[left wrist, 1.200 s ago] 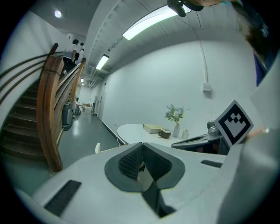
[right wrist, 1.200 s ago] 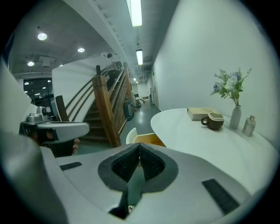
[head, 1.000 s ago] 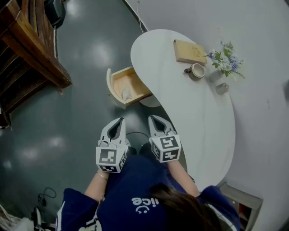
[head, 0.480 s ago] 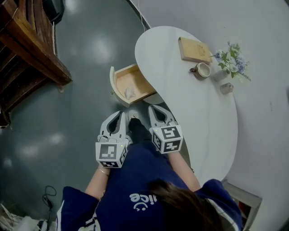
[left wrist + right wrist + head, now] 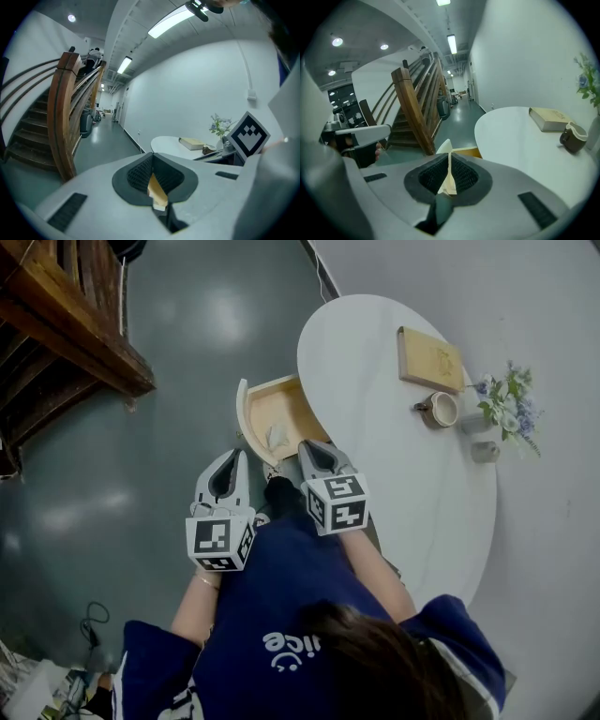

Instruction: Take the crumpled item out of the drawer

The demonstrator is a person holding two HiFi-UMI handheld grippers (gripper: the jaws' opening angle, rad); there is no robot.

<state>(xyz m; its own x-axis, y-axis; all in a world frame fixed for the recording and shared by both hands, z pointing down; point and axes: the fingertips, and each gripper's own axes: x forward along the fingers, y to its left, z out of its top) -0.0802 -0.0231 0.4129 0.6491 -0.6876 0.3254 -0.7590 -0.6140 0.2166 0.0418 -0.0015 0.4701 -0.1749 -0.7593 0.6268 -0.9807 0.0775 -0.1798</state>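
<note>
A small wooden drawer (image 5: pixel 255 413) stands pulled out from under the white oval table (image 5: pixel 375 352). The pale crumpled item (image 5: pixel 277 435) lies inside it, near the corner closest to me. My right gripper (image 5: pixel 312 448) hovers just right of that corner, tips beside the item, not touching it. Its jaws are almost together and just beginning to part, with nothing between them; through the slit in the right gripper view (image 5: pixel 449 161) I see the drawer (image 5: pixel 465 151). My left gripper (image 5: pixel 232 460) is shut and empty, left of the drawer over the floor.
On the table lie a tan book (image 5: pixel 429 359), a mug (image 5: pixel 439 409), a vase of flowers (image 5: pixel 506 404) and a small cup (image 5: pixel 485 451). A wooden staircase (image 5: pixel 66 324) rises at the left. Grey floor surrounds the drawer.
Both grippers have moved forward toward the drawer. The right one has gone from well short of it to right beside its near corner. The drawer and item have not moved.
</note>
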